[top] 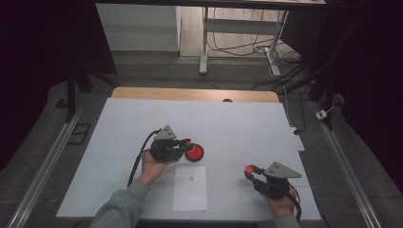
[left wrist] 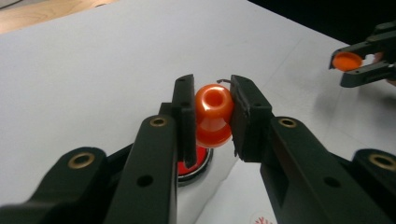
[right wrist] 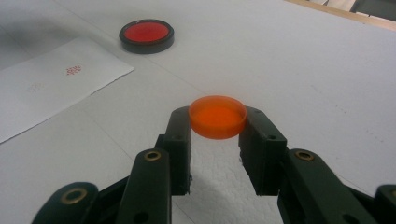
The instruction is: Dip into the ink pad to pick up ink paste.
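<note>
Stamp (left wrist: 213, 116), orange with a round knob and a waisted neck, sits pinched between the left gripper's (top: 186, 144) jaws, held just above the ink pad (top: 194, 152). In the high view this group lies at about 10 o'clock from the table's (top: 247, 128) centre. The stamp looks like hard, glossy plastic: probably light, stiff and somewhat slippery. The narrow neck below the knob is the sound place to hold, since the pads seat there and the flare checks slipping.

Cap (right wrist: 217, 116), a shallow orange disc, is clamped edge to edge in the right gripper's (top: 251, 170) jaws at about 4 o'clock, well apart from the stamp. It appears thin and light; a grip across the rim suits it.

Ink pad: round, black rim, red face, resting on the table.

Paper (top: 190, 187) lies at 6 o'clock, just beside the pad on the person's side. It bears a small red imprint (right wrist: 74, 70), too small to read. No brand or lettering can be made out on anything.
</note>
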`<action>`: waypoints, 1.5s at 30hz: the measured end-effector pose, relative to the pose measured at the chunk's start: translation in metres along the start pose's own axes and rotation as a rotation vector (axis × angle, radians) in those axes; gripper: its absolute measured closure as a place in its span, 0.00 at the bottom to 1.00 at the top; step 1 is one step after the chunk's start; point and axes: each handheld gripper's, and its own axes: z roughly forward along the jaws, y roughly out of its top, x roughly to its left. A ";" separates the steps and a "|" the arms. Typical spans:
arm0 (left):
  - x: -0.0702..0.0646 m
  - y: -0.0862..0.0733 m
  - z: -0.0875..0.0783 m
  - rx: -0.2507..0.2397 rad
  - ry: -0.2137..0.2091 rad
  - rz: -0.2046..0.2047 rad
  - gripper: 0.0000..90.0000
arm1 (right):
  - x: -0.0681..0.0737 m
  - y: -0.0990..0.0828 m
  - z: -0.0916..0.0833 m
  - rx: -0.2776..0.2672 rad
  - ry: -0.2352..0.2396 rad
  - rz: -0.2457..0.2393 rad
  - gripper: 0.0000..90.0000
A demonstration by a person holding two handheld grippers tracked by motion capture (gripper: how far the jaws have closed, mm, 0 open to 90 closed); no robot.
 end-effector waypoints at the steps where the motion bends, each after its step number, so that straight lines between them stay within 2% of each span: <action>1: 0.000 0.000 -0.001 -0.001 -0.004 0.000 0.81 | 0.000 0.000 0.000 0.000 0.000 0.000 0.72; 8: -0.005 -0.002 -0.009 -0.002 -0.027 -0.005 0.81 | 0.000 0.000 0.000 0.002 -0.005 -0.001 0.72; 17: -0.011 -0.003 -0.020 0.005 -0.064 0.019 0.81 | -0.003 -0.001 0.000 0.002 -0.001 0.006 0.72; 27: -0.009 -0.009 -0.023 0.023 -0.081 0.013 0.81 | -0.008 -0.001 0.001 0.006 -0.009 0.016 0.72; 45: -0.025 -0.014 -0.039 0.038 -0.121 0.036 0.81 | -0.005 0.000 0.001 0.002 0.002 0.004 0.72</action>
